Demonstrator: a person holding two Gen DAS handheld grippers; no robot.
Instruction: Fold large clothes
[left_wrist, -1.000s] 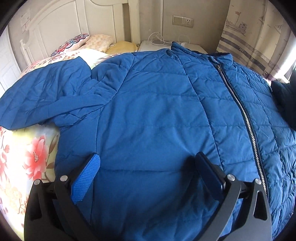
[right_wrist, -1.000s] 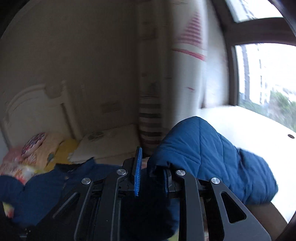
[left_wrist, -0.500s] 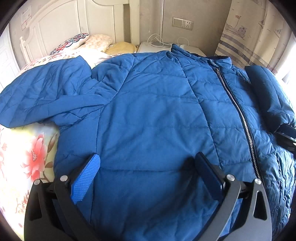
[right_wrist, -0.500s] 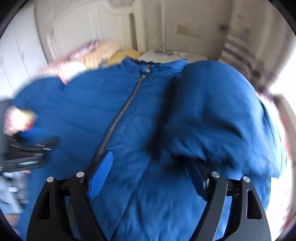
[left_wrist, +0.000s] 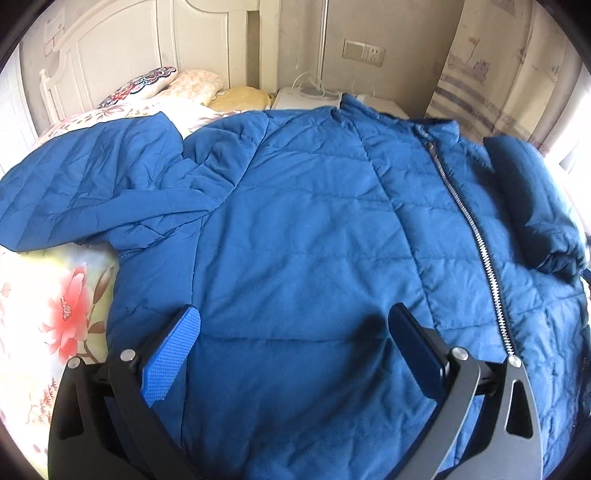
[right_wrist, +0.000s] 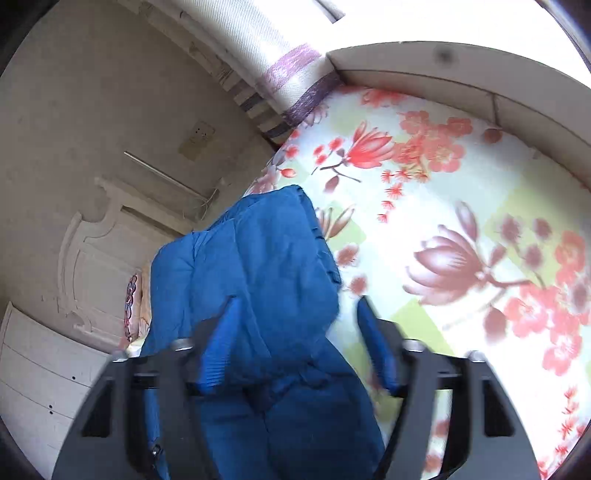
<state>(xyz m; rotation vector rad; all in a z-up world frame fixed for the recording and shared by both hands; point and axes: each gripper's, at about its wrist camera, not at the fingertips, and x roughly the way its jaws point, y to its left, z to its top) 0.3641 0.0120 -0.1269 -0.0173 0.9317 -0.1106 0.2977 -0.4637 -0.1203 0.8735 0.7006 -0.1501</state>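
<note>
A large blue quilted jacket (left_wrist: 303, 236) lies front up on the bed, its silver zipper (left_wrist: 476, 236) closed. Its left sleeve (left_wrist: 85, 188) is spread out to the left. Its right sleeve (left_wrist: 528, 192) is folded in over the jacket's right side. My left gripper (left_wrist: 295, 332) is open and empty, low over the jacket's lower front. My right gripper (right_wrist: 295, 317) is open at the jacket's right edge, its view tilted, with the folded blue sleeve (right_wrist: 258, 266) lying between its fingers.
The bed has a floral sheet (right_wrist: 461, 229) that shows right of the jacket and at its left (left_wrist: 55, 302). Pillows (left_wrist: 173, 83) lie by the white headboard (left_wrist: 147, 44). A white nightstand (left_wrist: 306, 99), a curtain (left_wrist: 491, 70) and a window ledge (right_wrist: 461, 74) border the bed.
My right gripper carried the right sleeve over the jacket, opened and let it go; the sleeve now rests folded on the jacket's right side. My left gripper has stayed put.
</note>
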